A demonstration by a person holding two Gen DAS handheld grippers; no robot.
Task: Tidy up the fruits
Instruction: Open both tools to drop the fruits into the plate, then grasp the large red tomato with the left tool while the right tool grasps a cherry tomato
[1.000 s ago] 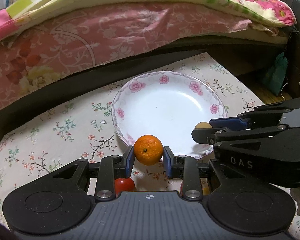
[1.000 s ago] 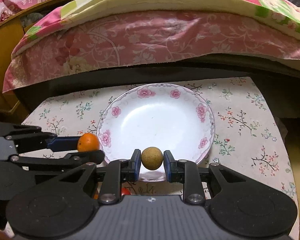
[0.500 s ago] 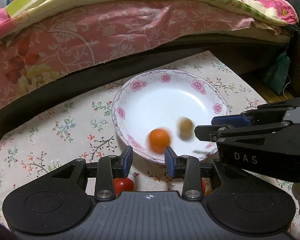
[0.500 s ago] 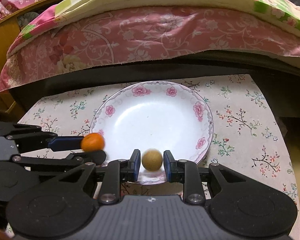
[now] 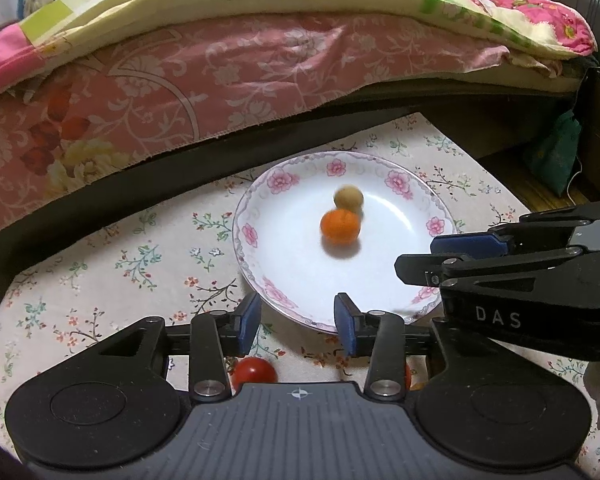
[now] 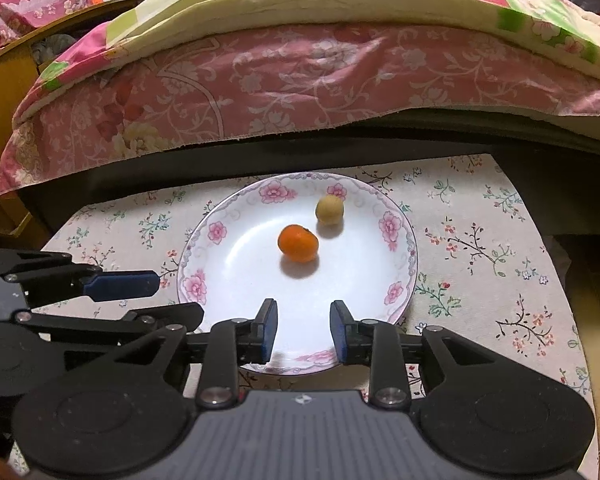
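The left gripper point(image 5: 296, 322) is hanging at the near rim of the flowered plate point(image 5: 256, 264) with its fingers point(image 5: 249, 316) apart and nothing between them, having just been opening to let go its fruit, while a red tomato point(image 5: 254, 371) is waiting on the worktop point(image 5: 100, 264) under it. The orange point(image 6: 298, 243) and the small tan fruit point(image 6: 329, 209) are lying blurred and close together in the plate's hollow, probably rolling where its slope gathers them. The right gripper point(image 6: 303, 330) is likewise standing empty over the near rim, fingers parted.
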